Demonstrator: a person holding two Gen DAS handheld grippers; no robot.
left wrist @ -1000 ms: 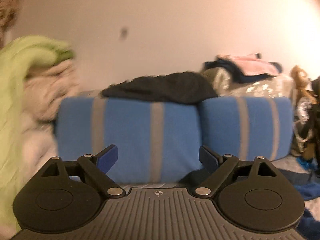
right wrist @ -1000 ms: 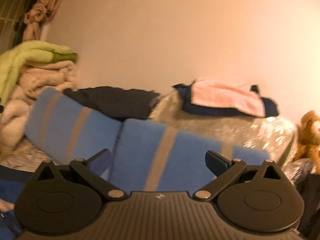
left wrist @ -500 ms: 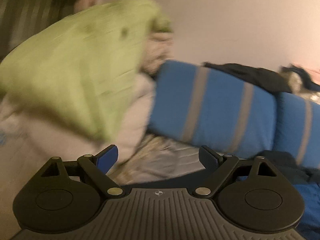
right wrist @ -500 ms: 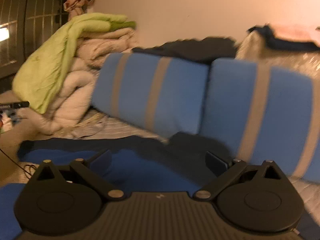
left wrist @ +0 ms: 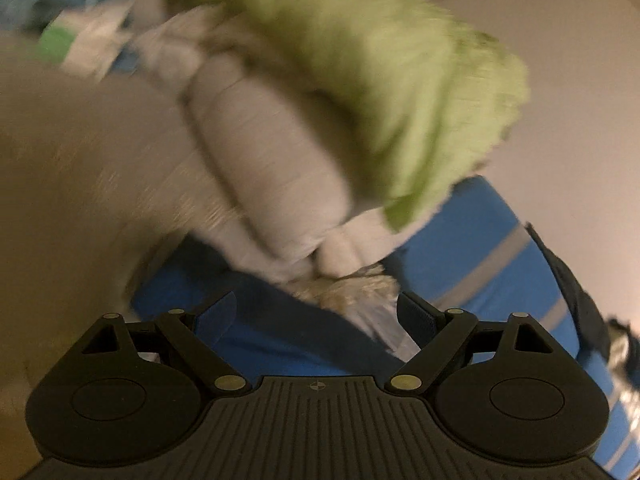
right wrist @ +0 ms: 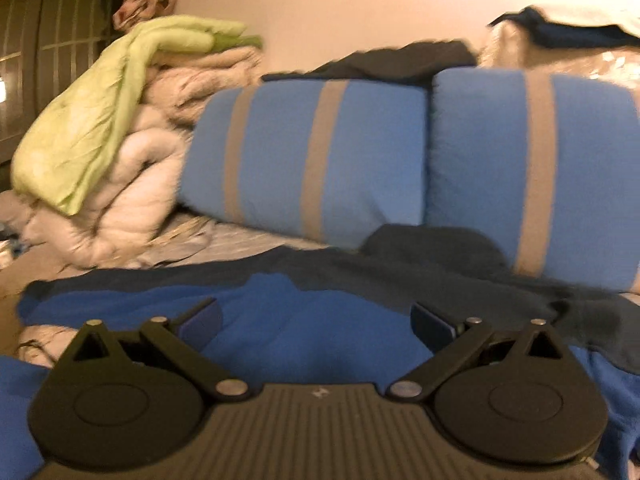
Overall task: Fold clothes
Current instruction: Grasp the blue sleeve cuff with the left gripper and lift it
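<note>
A blue garment (right wrist: 316,320) with a dark navy band (right wrist: 420,272) lies spread flat on the bed, right under my right gripper (right wrist: 316,320). That gripper stands open, nothing between its fingers. In the left wrist view the picture is blurred and rolled sideways; my left gripper (left wrist: 316,312) is open too, low over the same blue garment (left wrist: 272,332) near its left edge, with nothing held.
Two blue pillows with grey stripes (right wrist: 320,152) lean on the wall behind the garment. A heap of cream quilts (right wrist: 132,200) under a green blanket (right wrist: 92,128) stands at the left. Dark clothes (right wrist: 400,60) lie on the pillows. Bare bedsheet (left wrist: 60,184) lies left.
Both grippers have come down from facing the wall and pillows to low over the blue garment. The left one swung left toward the quilt heap and rolled sideways. Both stayed open.
</note>
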